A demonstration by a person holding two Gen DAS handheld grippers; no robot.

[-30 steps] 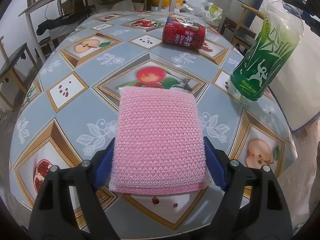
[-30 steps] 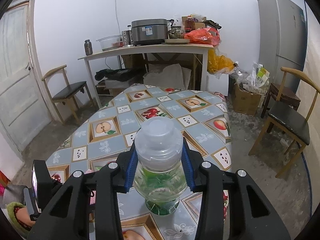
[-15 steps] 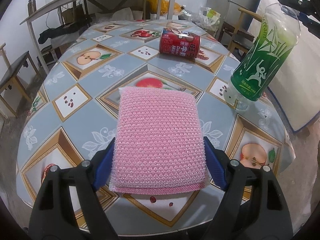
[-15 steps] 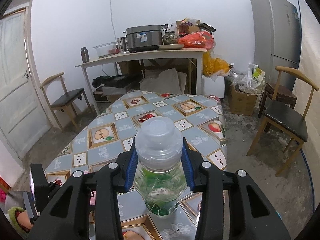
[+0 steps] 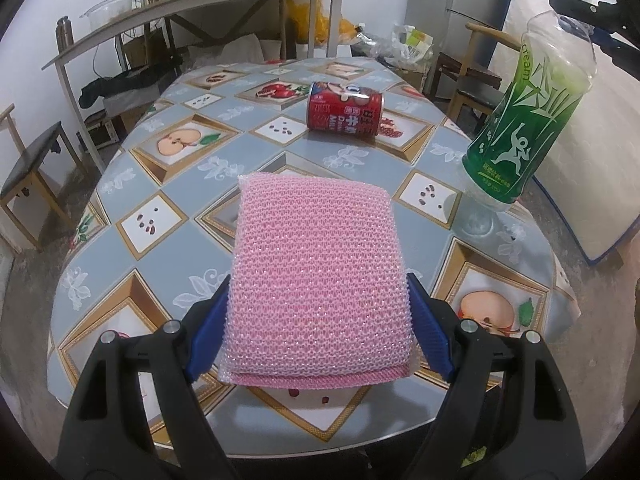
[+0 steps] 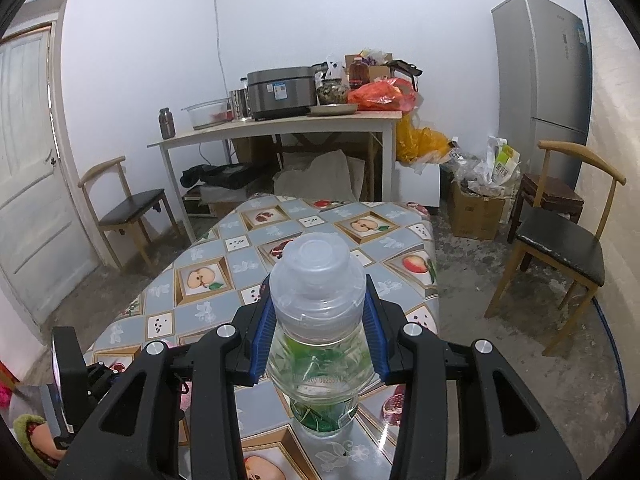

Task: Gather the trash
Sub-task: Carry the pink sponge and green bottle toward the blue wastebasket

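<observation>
Left gripper (image 5: 318,320): blue pads clamped on both side edges of a pink mesh scouring pad (image 5: 320,276), held flat, long axis running straight out from the fingers, clear above the table (image 5: 180,200). Right gripper (image 6: 318,322): pads closed on the neck of a green-labelled plastic bottle (image 6: 318,344), just under the cap, bottle hanging tilted with its base off the tablecloth; from the left camera the same bottle (image 5: 524,128) sits out at the pad's right. Beyond the pad, toward the far half of the table, a red can (image 5: 345,114) lies on its side, long axis crosswise to the left fingers. It looks like the only litter left on the cloth, and it lies closer to the left gripper's line than the right's; both hands are full, so I judge a drop-off comes first. No bin in either view. The can's far side is hidden and the label print unreadable; it may be dented, hard to say.
</observation>
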